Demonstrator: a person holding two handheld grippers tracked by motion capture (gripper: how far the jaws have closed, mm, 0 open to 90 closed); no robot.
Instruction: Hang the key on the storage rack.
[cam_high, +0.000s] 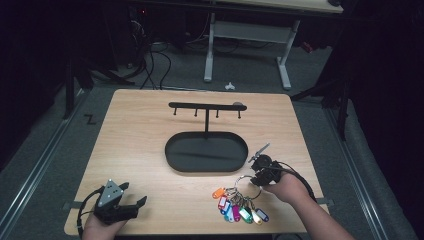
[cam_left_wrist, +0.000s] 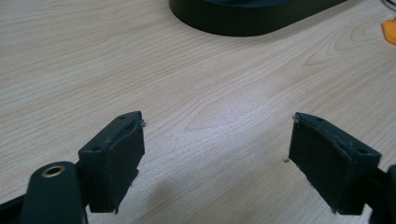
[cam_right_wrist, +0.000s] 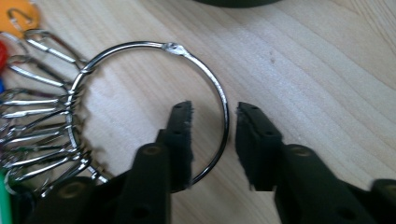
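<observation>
Right now the right gripper (cam_right_wrist: 212, 140) straddles the wire of the large metal ring (cam_right_wrist: 223, 100) that lies flat on the wooden table (cam_high: 140, 145), one jaw inside the loop and the other outside it, with a narrow gap left on each side of the wire. The pads do not yet press on the ring, so nothing is held. The ring sits near the front right of the table, with a bunch of coloured key tags (cam_high: 240, 207) fanned out from it toward the person, just short of the black oval tray (cam_high: 172, 150) of the hook stand (cam_high: 206, 106). The step in hand looks like pinching the ring so that it can be lifted toward one of the stand's pegs. To do it well, the jaws should close squarely across the wire, with the pads low enough to catch it against the table but not scraping the wood, since a thin round wire can easily slip out sideways. A grip away from the tags, as here, keeps the small clips (cam_right_wrist: 42, 116) clear of the pads and leaves the far arc of the loop free for hooking. The left gripper (cam_left_wrist: 217, 154) rests near the front left corner, its jaws wide apart over bare wood and holding nothing.
</observation>
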